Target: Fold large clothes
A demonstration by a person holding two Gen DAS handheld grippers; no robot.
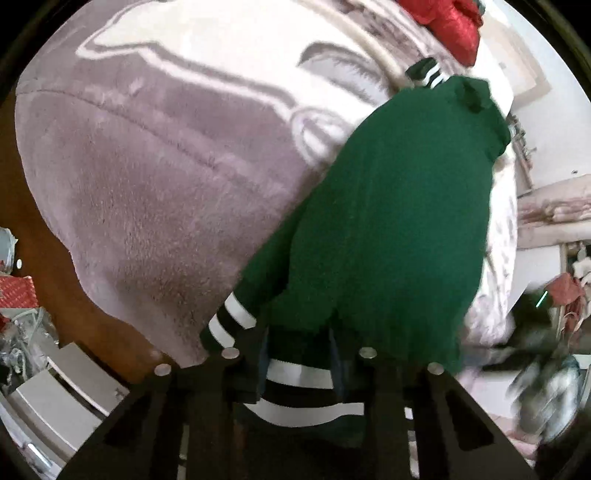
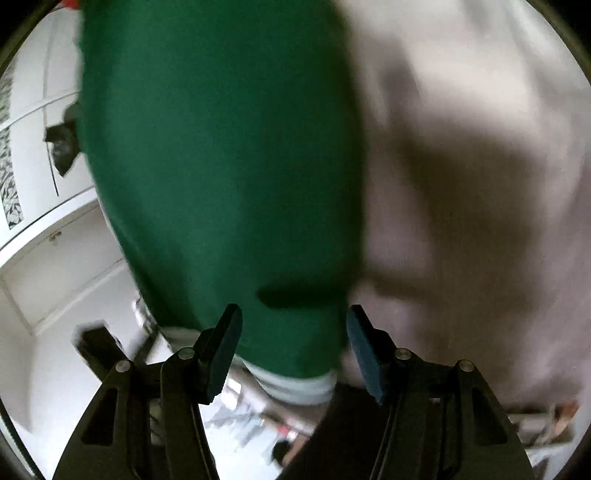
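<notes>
Nearest the left wrist lens: the striped hem band, dark green with white bars, bunched between the fingers of the left gripper [image 1: 299, 369]. Its pads are buried in the cloth, so it reads as clenched on the hem, though the pad faces themselves are hidden.

The dark green knit sweater with white-striped cuffs and hem [image 1: 388, 221] runs away from that grip toward the far right. Its long axis lies hem-near, collar-far. One striped cuff [image 1: 231, 319] lies just left of the gripper; another striped band shows at the far end. The garment lies on a mauve-and-cream plush blanket [image 1: 147, 177] spread over a bed. A red satin cushion [image 1: 448, 20] sits at the far edge.

Right wrist view, heavy blur: the right gripper [image 2: 293, 345] stands released, pads apart, with the green hem edge and its pale band hanging between them but not pinched. Blanket to its right, white cupboard doors [image 2: 55, 258] to its left.

Judgement: both grippers work the hem end. The left has its hold; the right must close on the hem beside it before the near end can be carried toward the collar.
</notes>
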